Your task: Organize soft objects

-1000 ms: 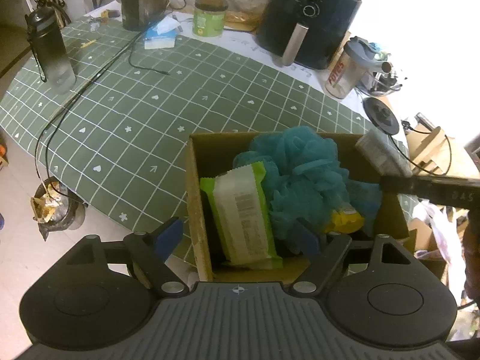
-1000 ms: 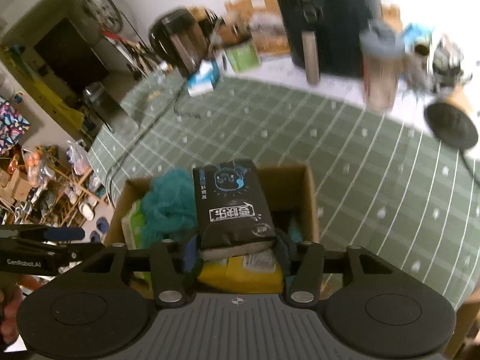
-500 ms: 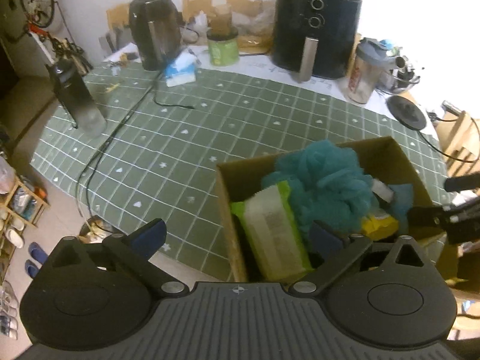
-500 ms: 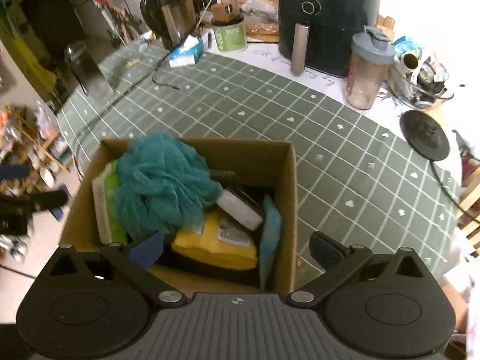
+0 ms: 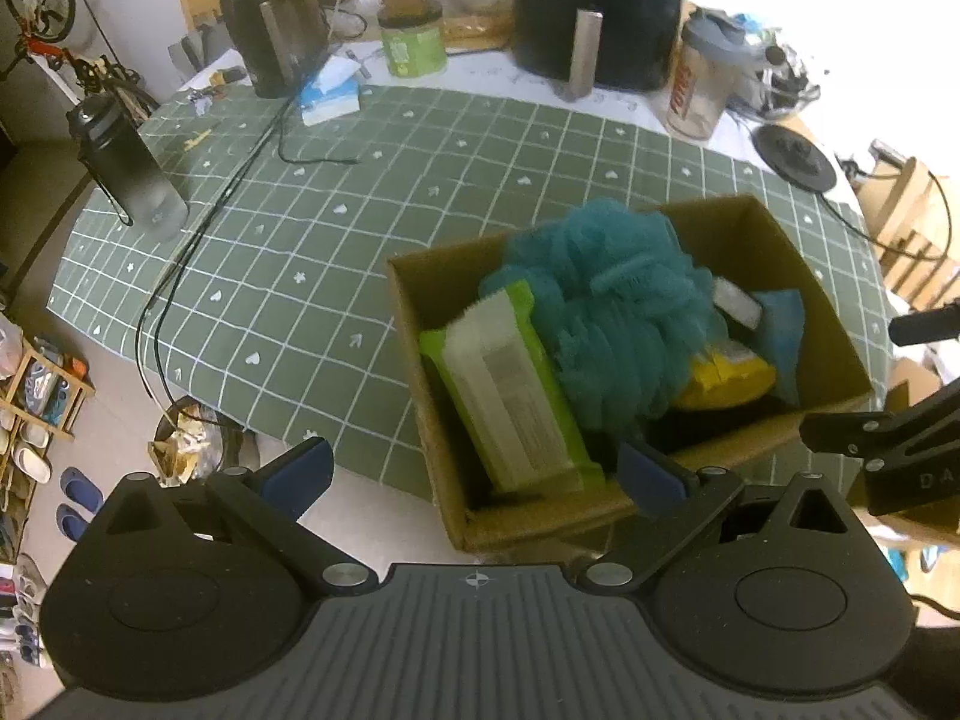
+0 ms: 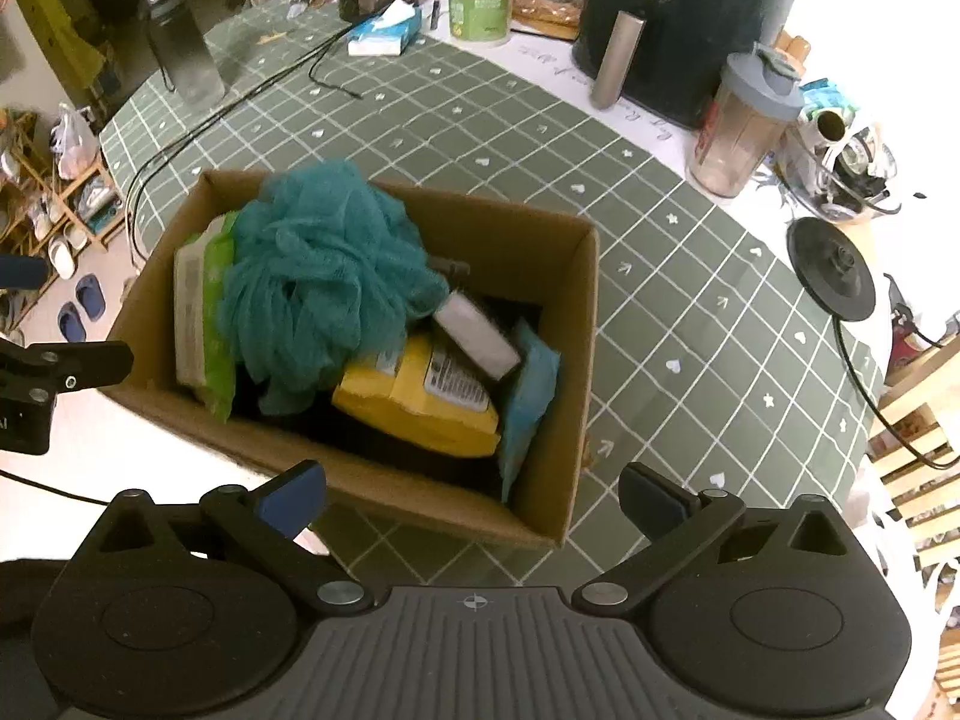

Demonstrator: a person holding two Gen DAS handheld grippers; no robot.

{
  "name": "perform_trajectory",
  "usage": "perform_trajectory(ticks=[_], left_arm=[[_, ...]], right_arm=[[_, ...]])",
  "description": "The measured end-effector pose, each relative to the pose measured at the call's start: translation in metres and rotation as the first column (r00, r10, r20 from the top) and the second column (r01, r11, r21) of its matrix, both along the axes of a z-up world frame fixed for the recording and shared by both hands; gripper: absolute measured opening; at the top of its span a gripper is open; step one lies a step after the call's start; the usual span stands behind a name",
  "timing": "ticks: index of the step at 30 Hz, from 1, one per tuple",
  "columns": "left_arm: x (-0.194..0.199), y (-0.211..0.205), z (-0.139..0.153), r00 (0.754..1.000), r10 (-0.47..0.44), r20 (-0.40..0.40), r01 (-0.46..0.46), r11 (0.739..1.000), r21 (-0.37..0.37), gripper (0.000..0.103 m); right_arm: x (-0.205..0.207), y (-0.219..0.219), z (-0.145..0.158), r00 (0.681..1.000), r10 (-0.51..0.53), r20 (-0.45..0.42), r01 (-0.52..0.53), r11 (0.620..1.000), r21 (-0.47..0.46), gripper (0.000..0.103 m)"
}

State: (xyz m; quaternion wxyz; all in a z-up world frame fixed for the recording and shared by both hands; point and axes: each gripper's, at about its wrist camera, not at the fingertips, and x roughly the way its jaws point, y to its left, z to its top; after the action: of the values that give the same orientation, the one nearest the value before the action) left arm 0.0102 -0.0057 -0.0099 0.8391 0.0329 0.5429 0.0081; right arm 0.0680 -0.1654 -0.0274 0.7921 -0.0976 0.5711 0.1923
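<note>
A cardboard box [image 5: 780, 240] [image 6: 585, 330] stands at the near edge of the green checked table. In it lie a teal bath pouf [image 5: 612, 306] [image 6: 318, 264], a green wipes pack [image 5: 504, 396] [image 6: 204, 312], a yellow pack [image 5: 726, 375] [image 6: 420, 402], a dark tissue pack showing its white end [image 5: 738, 303] [image 6: 477, 333] and a light blue pack [image 5: 786, 324] [image 6: 531, 390]. My left gripper [image 5: 471, 477] is open and empty above the box's near left corner. My right gripper [image 6: 471, 498] is open and empty above the box's near side.
At the back stand a black air fryer [image 5: 600, 6] [image 6: 678, 24], a kettle [image 5: 276, 18], a green tub [image 5: 414, 42] [image 6: 480, 6], a shaker cup [image 5: 699, 84] [image 6: 744, 126] and a tissue box [image 5: 330, 96] [image 6: 387, 30]. A dark bottle [image 5: 129, 165] [image 6: 180, 48] and a black cable [image 5: 198, 228] lie at left.
My right gripper has opened and let the dark tissue pack drop into the box, then pulled back. Both grippers have moved back and up from the box.
</note>
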Motion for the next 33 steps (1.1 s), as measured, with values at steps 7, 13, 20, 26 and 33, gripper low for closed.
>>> perform_trajectory(ticks=[7,13,20,26,33], left_arm=[[-0.007,-0.001,-0.008,0.998,-0.01,-0.06,0.009,1.0,-0.018,0.103],[-0.011,-0.002,-0.012,0.996,-0.016,-0.085,0.014,0.999,-0.034,0.103],[-0.011,-0.004,-0.012,0.996,-0.025,-0.08,0.022,0.999,-0.038,0.103],[-0.011,-0.006,-0.012,0.997,-0.032,-0.077,0.029,0.999,-0.038,0.103],[-0.011,-0.008,-0.012,0.996,-0.042,-0.074,0.039,0.998,-0.042,0.103]], right_arm=[[-0.011,0.003,-0.005,0.999,0.02,-0.036,-0.021,1.0,-0.017,0.103],[-0.017,0.002,-0.007,0.999,0.007,-0.052,-0.008,1.0,-0.017,0.103],[-0.018,-0.001,-0.007,0.999,-0.005,-0.044,0.004,1.0,-0.021,0.103],[-0.018,-0.003,-0.006,0.999,-0.012,-0.043,0.011,1.0,-0.016,0.103],[-0.018,-0.003,-0.007,0.999,-0.012,-0.041,0.011,1.0,-0.015,0.103]])
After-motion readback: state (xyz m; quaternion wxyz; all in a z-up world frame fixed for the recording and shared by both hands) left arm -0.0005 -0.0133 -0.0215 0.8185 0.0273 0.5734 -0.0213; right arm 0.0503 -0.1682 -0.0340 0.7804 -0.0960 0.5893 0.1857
